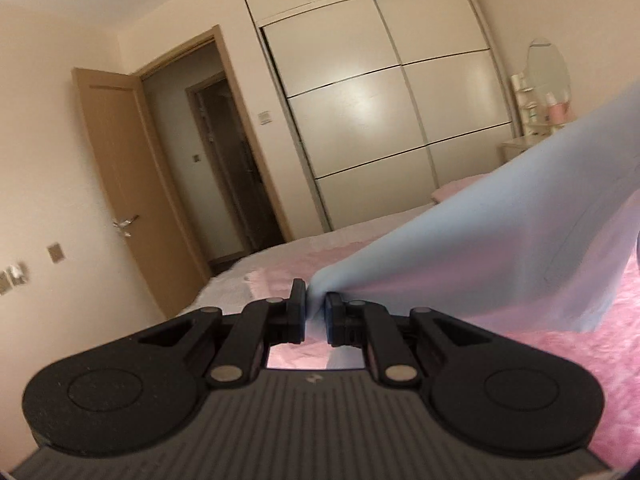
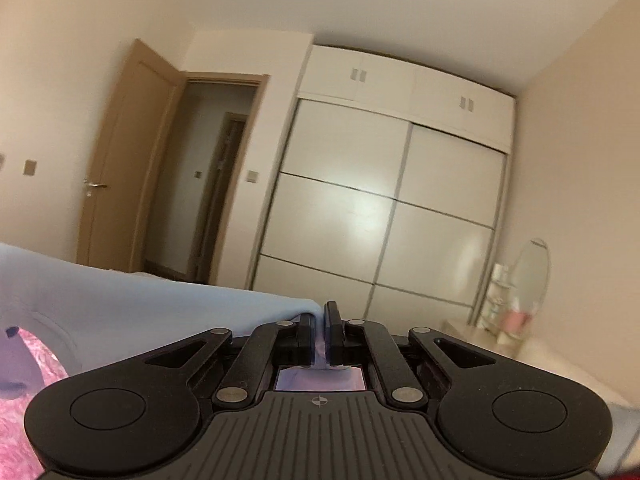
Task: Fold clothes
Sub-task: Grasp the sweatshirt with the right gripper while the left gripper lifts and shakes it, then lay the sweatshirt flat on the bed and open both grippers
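A light blue garment (image 1: 500, 232) hangs in the air above the pink bed cover (image 1: 580, 380). My left gripper (image 1: 316, 304) is shut on one bunched corner of it, and the cloth stretches up and away to the right. In the right wrist view my right gripper (image 2: 320, 320) is shut on another edge of the same blue garment (image 2: 140, 312), which drapes off to the left over the pink cover (image 2: 24, 400). Both grippers point roughly level toward the wardrobe.
A white sliding-door wardrobe (image 1: 380, 100) fills the far wall. An open brown door (image 1: 128, 184) and dark doorway (image 1: 228, 160) stand to its left. A dressing table with an oval mirror (image 2: 532, 276) and bottles sits at the right.
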`<control>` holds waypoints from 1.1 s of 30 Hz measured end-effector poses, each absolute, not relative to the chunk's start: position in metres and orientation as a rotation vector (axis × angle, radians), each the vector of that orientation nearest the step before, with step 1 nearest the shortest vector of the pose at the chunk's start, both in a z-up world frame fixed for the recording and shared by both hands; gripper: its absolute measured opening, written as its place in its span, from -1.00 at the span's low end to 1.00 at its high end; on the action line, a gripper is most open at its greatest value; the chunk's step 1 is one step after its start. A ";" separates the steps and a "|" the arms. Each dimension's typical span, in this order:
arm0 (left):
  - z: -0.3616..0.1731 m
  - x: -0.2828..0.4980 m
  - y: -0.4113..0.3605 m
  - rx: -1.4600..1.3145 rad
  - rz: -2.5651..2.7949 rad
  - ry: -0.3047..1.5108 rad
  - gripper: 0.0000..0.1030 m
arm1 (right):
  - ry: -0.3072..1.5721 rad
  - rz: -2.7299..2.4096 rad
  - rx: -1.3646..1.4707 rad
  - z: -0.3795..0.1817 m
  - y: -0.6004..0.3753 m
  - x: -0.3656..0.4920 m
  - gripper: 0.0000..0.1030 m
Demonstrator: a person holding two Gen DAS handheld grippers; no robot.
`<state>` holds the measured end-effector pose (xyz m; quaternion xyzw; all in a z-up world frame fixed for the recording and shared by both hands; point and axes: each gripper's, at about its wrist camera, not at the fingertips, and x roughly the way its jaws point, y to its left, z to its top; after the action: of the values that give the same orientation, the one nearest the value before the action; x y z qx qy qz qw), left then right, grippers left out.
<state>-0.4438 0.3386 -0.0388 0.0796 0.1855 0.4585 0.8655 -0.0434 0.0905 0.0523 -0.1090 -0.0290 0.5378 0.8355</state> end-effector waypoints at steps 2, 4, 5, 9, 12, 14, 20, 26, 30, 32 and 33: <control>-0.042 -0.448 0.330 0.144 0.931 0.396 -0.83 | -0.035 1.117 -0.242 0.053 0.071 -0.046 -0.95; -0.042 -0.453 0.322 0.114 0.896 0.405 -0.83 | -0.015 1.089 -0.260 0.054 0.055 -0.049 -0.95; -0.040 -0.454 0.318 0.105 0.881 0.411 -0.83 | -0.006 1.075 -0.269 0.055 0.047 -0.050 -0.95; -0.021 -0.455 0.312 0.104 0.823 0.412 -0.83 | -0.014 1.029 -0.285 0.069 0.028 -0.052 -0.95; -0.003 -0.444 0.319 0.108 0.791 0.394 -0.83 | -0.044 1.001 -0.285 0.081 0.031 -0.043 -0.95; 0.009 -0.433 0.325 0.108 0.774 0.376 -0.83 | -0.046 0.987 -0.268 0.087 0.039 -0.032 -0.95; -0.013 -0.358 0.379 0.041 0.742 0.442 -0.75 | 0.089 0.955 -0.315 0.067 0.097 0.033 -0.94; -0.114 -0.262 0.479 -0.246 0.893 0.727 -0.36 | 0.605 0.945 -0.500 -0.042 0.199 0.139 0.10; -0.164 -0.245 0.482 -0.344 0.935 0.852 -0.35 | 0.768 0.936 -0.453 -0.096 0.193 0.167 0.11; -0.183 -0.252 0.468 -0.380 0.923 0.900 -0.35 | 0.846 0.939 -0.413 -0.116 0.172 0.173 0.11; -0.191 -0.257 0.459 -0.401 0.924 0.921 -0.35 | 0.895 0.932 -0.400 -0.130 0.161 0.171 0.11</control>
<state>-0.2571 0.4595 -0.1912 -0.1854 0.4257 0.4268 0.7760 0.1712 0.1605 -0.1301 -0.1849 0.4143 0.4314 0.7797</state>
